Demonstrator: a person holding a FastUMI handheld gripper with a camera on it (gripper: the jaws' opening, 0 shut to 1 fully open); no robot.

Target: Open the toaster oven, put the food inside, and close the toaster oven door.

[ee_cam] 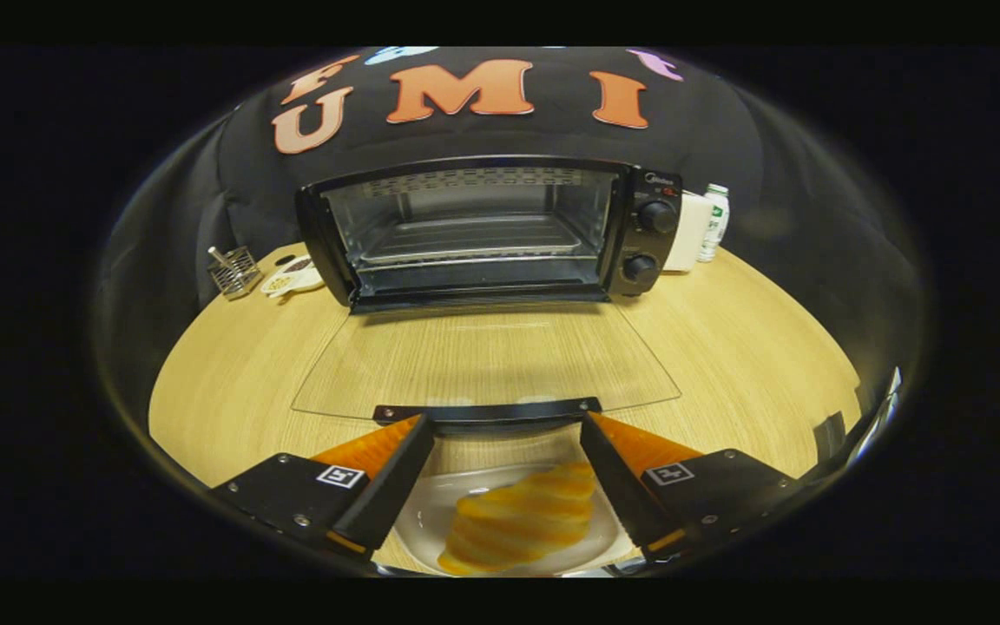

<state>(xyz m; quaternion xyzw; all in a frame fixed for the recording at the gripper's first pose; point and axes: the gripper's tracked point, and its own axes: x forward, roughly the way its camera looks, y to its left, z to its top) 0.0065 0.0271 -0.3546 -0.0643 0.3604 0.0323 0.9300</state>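
Note:
The black toaster oven point(500, 230) stands at the back of the wooden table with its glass door point(483, 356) folded down flat toward me. A wire rack point(474, 239) shows inside the cavity. The door's dark handle bar point(487, 410) lies just at my fingertips. My gripper point(504, 419) is open, its fingers spread wide with nothing pressed between them. Below and between the fingers, a golden croissant point(522, 521) rests on a white plate point(426, 516), nearer to me than the door.
A wire holder point(235, 271) and a small patterned dish point(292, 278) sit left of the oven. A white box point(689, 233) and a small bottle point(713, 221) stand to its right. Bare wooden table point(743, 347) flanks the door.

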